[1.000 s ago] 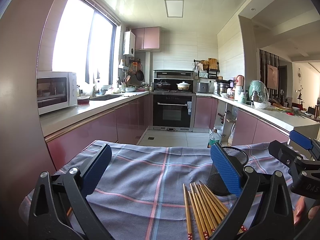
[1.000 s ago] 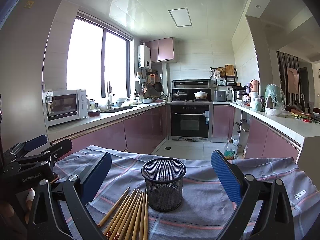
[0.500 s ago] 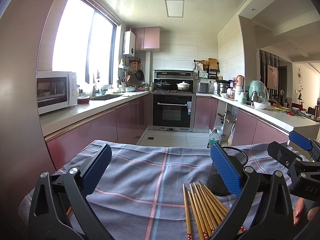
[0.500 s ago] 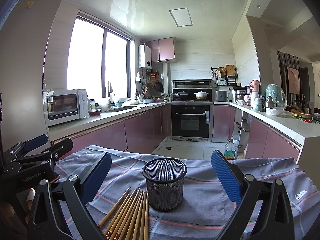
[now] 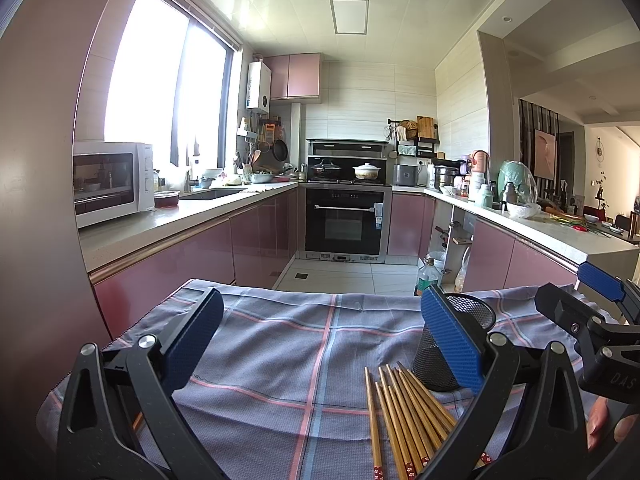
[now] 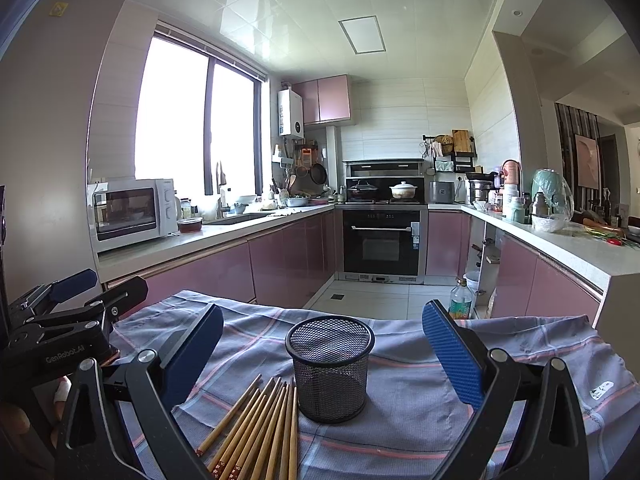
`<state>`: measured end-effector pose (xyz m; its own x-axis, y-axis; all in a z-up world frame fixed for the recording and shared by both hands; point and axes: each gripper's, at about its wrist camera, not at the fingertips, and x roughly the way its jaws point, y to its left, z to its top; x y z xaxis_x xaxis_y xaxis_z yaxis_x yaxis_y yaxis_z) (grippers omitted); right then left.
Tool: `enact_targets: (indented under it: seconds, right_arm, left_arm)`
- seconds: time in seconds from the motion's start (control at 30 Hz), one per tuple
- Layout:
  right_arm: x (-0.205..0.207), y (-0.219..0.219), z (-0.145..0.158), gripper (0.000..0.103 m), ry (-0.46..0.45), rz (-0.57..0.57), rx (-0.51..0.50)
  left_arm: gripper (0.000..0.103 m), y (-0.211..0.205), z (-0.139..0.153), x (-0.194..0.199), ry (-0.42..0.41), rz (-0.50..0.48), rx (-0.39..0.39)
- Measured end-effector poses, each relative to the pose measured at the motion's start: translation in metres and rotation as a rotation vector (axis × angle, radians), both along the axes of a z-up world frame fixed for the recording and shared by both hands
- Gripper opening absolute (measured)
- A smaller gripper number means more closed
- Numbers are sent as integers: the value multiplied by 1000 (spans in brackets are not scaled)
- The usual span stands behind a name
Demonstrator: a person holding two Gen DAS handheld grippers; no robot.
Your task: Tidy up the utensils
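The wooden chopsticks (image 6: 256, 428) lie in a loose bundle on the surface (image 6: 420, 408), which is covered by a grey-blue plaid cloth with pink and blue stripes. Their tips fan toward the black mesh holder (image 6: 330, 368), which stands upright just beside them; whether the nearest tips touch its base cannot be told. Seen from your left wrist camera, the same chopsticks (image 5: 404, 412) sit right of centre, with the mesh holder (image 5: 440, 356) partly hidden behind one blue finger pad.

Compared with a second ago, almost nothing differs: chopsticks and holder lie where they lay, and both views are framed as before.

Your right claw (image 6: 320, 344) is spread wide with nothing between its blue pads; the holder stands on the cloth beyond them, centred in the gap. Your left claw (image 5: 320, 340) is equally wide apart and grips nothing, with bare cloth beyond it. Each claw shows at the edge of the other's view, the left claw (image 6: 72, 292) at the left side, the right claw (image 5: 592, 292) at the right side, and a bit of your hand (image 5: 604, 424) shows beneath it.

Beyond the surface is a kitchen with pink cabinets, a white microwave (image 6: 132, 212) on the left counter, and a black oven (image 6: 382, 240) at the far end.
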<state>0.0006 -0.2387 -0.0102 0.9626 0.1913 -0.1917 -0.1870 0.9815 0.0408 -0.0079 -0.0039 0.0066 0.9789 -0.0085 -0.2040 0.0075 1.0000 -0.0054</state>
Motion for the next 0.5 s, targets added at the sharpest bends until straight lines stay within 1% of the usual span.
enact_targets:
  seconds: [0.5]
  right_arm:
    - [0,1,-2,96,6,6,4]
  left_arm:
    - [97,-1,0,-1,2,0,0]
